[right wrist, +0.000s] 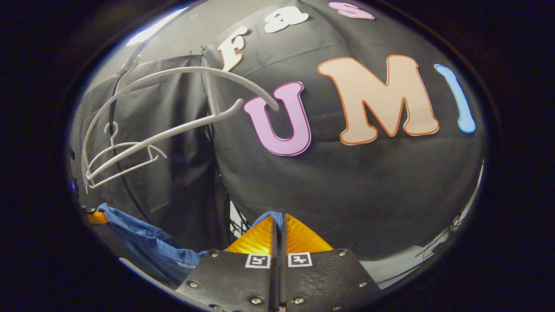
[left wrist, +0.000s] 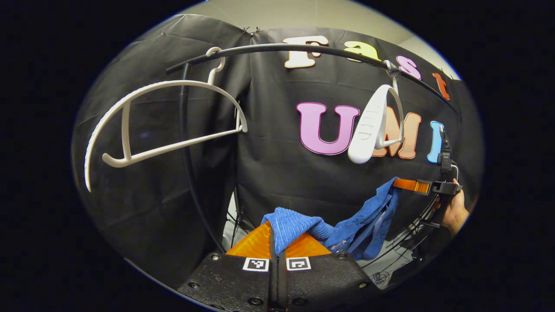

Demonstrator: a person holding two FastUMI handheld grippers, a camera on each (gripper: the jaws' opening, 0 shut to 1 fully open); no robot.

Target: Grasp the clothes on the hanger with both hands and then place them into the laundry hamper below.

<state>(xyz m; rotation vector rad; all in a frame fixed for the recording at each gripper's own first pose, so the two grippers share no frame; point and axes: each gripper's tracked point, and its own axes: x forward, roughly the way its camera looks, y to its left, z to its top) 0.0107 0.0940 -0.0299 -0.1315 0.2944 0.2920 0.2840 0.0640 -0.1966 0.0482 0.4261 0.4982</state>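
A blue knitted garment (left wrist: 347, 229) hangs stretched between my two grippers, off the hangers. In the left gripper view my left gripper (left wrist: 276, 232) is shut on one bunched end of it, low in the middle. The cloth runs up to the right, where my right gripper (left wrist: 401, 184) pinches the other end, held by a hand (left wrist: 455, 212). In the right gripper view my right gripper (right wrist: 279, 216) is shut with a sliver of the blue garment (right wrist: 143, 242) between its tips. The cloth sags left to the left gripper (right wrist: 96, 217).
Two bare white hangers hang on a black rail (left wrist: 303, 48) above: one broadside hanger (left wrist: 164, 125) at left, one edge-on hanger (left wrist: 375, 125) near the right gripper. Black rack legs (left wrist: 190, 182) and cables stand against the cloth wall behind.
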